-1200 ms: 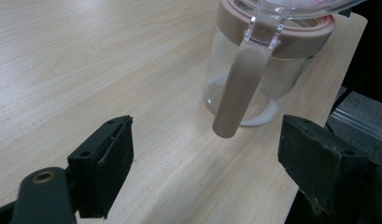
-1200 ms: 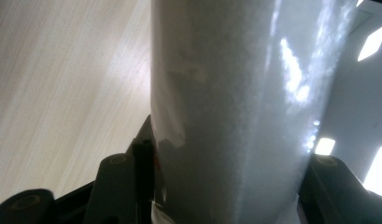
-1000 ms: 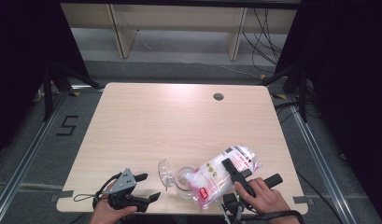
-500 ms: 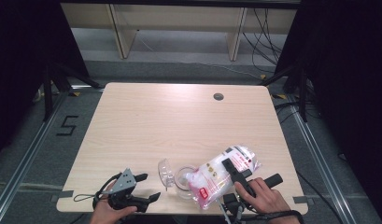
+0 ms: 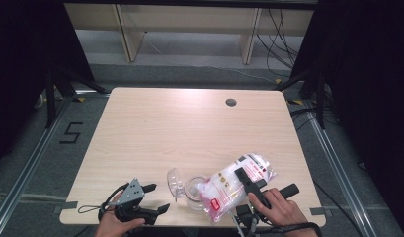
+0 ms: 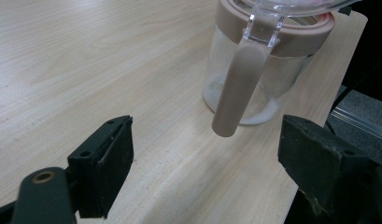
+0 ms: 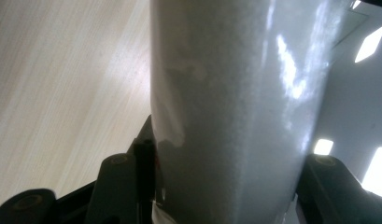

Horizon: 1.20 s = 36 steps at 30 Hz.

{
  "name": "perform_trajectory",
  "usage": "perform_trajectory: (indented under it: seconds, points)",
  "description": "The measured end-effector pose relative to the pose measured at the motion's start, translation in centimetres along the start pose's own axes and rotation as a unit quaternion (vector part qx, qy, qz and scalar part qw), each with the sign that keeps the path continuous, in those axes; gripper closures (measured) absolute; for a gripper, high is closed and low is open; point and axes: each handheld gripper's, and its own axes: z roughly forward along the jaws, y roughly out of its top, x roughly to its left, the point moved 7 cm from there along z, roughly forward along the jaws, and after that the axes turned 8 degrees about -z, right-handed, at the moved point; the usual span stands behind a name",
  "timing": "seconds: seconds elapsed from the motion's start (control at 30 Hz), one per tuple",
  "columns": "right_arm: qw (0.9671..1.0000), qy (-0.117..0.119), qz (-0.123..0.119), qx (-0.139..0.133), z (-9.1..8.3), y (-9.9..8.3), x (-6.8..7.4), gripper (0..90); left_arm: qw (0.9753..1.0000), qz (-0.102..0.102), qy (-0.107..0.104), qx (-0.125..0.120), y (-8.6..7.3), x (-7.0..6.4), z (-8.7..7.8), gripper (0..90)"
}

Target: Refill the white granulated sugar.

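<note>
A pale wooden worktop with a round cable hole near its far edge stands on a grey floor marked with a "5". Behind it stands a light shelving unit, with black curtains on both sides and cables trailing at the far right.

Jar on worktop near front edge; bag tilted over its right side, left tool to its left.
</note>
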Motion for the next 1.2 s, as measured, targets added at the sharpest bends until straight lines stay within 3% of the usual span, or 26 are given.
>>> perform_trajectory:
  seconds: [1.2]
  points:
    - [1.0000, -0.004, -0.008, 0.001, -0.08, -0.05, -0.20, 51.5, 1.0000, 0.003, 0.000, 0.004, -0.03, 0.01, -0.05, 18.2]
